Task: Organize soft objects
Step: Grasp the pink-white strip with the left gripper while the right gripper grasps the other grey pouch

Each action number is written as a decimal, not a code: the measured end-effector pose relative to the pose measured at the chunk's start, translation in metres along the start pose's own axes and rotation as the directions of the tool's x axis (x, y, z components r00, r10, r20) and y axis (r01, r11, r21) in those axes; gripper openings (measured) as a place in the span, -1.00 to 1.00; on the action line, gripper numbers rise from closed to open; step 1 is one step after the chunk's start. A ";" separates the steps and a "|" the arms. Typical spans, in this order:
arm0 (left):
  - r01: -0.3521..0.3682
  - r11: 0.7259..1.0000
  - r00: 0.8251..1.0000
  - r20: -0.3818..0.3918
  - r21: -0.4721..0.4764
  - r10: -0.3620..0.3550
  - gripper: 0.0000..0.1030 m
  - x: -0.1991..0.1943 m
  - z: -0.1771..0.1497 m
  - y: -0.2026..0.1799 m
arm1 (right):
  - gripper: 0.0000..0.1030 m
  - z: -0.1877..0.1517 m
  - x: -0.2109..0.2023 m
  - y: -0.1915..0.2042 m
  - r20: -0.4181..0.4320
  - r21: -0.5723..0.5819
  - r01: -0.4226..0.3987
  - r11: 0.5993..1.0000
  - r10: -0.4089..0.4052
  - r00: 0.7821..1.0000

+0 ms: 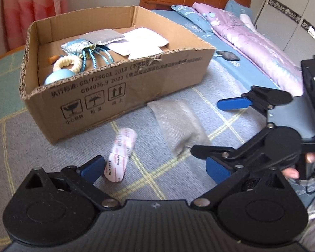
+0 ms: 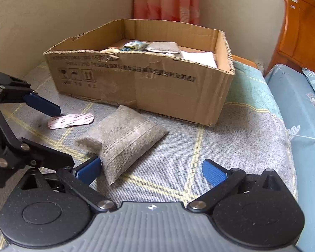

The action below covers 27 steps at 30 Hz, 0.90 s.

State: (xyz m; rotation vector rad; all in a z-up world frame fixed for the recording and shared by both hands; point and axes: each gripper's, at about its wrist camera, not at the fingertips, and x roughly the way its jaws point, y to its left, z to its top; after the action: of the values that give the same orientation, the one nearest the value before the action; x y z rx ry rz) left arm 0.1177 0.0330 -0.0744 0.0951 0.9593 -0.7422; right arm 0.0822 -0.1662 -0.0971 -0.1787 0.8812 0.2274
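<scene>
Both the left hand-held gripper (image 1: 155,168) and right hand-held gripper (image 2: 152,169) are spread apart, empty, near the grey pouch (image 2: 124,138) lying on the bed (image 2: 231,147) beside the cardboard box (image 2: 157,88).

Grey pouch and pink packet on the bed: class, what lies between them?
Only bare checked blanket; the right wrist view shows the pink packet and grey pouch apart, nothing between.

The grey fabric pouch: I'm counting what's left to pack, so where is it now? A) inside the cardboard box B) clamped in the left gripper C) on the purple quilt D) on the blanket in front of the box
D: the grey fabric pouch lies on the blanket in front of the cardboard box, with both grippers open.
</scene>
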 end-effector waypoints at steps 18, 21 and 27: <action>-0.229 0.970 0.973 0.049 0.081 0.226 -0.56 0.002 0.003 -0.009 | 1.00 -0.002 -0.001 0.001 0.006 0.007 0.001 1.000 -0.001 1.000; -0.235 0.969 0.972 0.051 0.071 0.231 -0.66 0.001 0.002 -0.008 | 1.00 -0.002 -0.001 0.001 0.007 0.008 0.001 1.000 -0.002 1.000; -0.271 0.962 0.961 0.053 0.026 0.270 -0.67 -0.004 -0.001 -0.002 | 1.00 -0.002 -0.002 0.001 0.009 0.004 -0.003 1.000 0.003 1.000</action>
State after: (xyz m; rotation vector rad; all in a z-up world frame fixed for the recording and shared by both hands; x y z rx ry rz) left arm 0.1148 0.0342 -0.0716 0.2317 0.8662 -0.5052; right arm 0.0794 -0.1655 -0.0972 -0.1723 0.8726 0.2286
